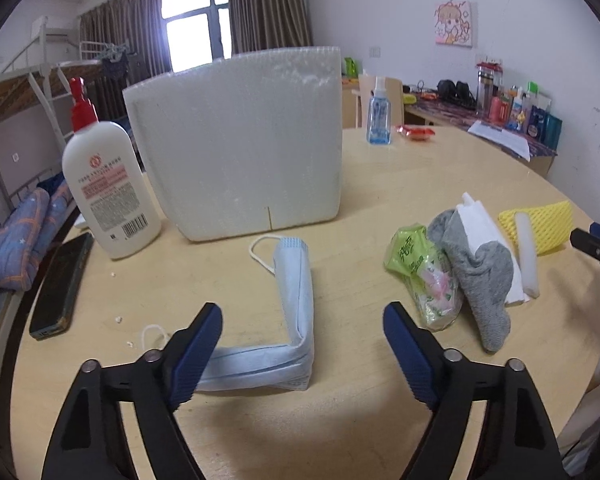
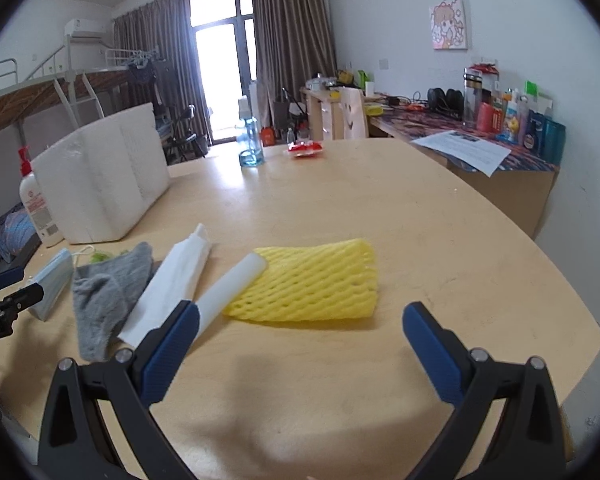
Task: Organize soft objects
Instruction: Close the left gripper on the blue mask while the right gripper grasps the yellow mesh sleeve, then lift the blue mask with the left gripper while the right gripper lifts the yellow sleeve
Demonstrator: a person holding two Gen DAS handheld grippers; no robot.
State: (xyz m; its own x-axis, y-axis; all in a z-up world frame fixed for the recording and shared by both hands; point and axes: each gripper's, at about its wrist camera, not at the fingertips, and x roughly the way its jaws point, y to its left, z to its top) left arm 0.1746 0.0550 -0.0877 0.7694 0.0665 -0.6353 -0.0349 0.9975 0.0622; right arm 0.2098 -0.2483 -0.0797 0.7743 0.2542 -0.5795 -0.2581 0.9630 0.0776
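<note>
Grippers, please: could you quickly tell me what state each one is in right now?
Left gripper: open, holding nothing; the folded blue face mask lies between its fingers, unpinched.
Right gripper: open, empty, facing the yellow foam net.

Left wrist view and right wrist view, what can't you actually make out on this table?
- Face mask: its near end sits behind the left gripper finger, left wrist view.
- Green packet: mostly behind the grey sock, right wrist view.
- White bottle: label print too small, both views.
- Foam box: contents hidden by its wall.
</note>
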